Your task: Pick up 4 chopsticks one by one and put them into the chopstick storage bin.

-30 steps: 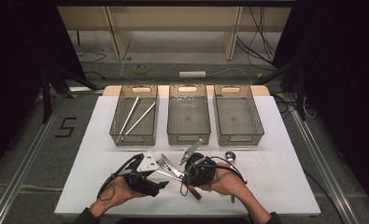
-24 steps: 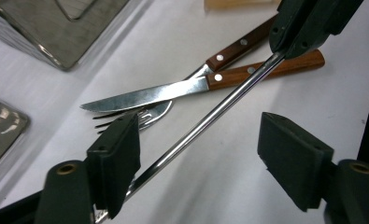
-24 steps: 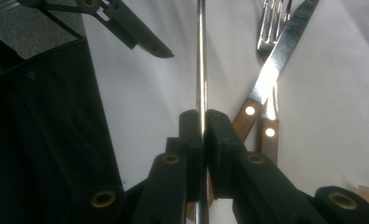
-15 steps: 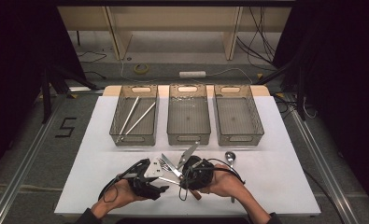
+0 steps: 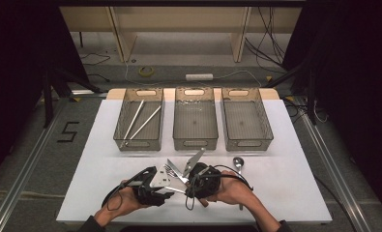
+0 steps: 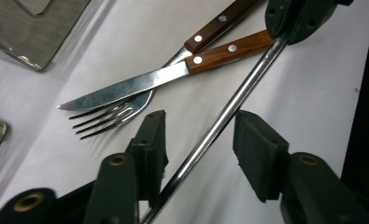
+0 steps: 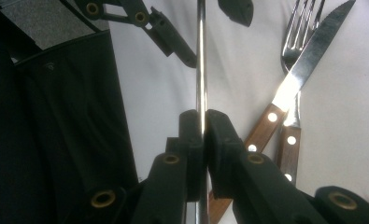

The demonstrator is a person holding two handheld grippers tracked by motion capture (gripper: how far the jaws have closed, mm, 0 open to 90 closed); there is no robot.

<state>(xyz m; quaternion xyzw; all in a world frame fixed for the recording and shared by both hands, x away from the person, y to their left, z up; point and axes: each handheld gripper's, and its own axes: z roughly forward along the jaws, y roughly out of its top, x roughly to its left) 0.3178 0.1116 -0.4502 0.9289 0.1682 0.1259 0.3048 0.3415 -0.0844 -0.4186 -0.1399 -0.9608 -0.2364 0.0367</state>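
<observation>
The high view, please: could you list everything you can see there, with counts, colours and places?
bins: three, grey-clear, row at table's far side
chopsticks: two, silver, in left bin
spoon: one, silver, right of hands
knife: one, wood handle, lying over fork
fork: one, wood handle, under knife
rod: one, silver, gripped by right gripper
table: one, white
left gripper: black, jaws closing around rod
right gripper: black, clamped on rod
</observation>
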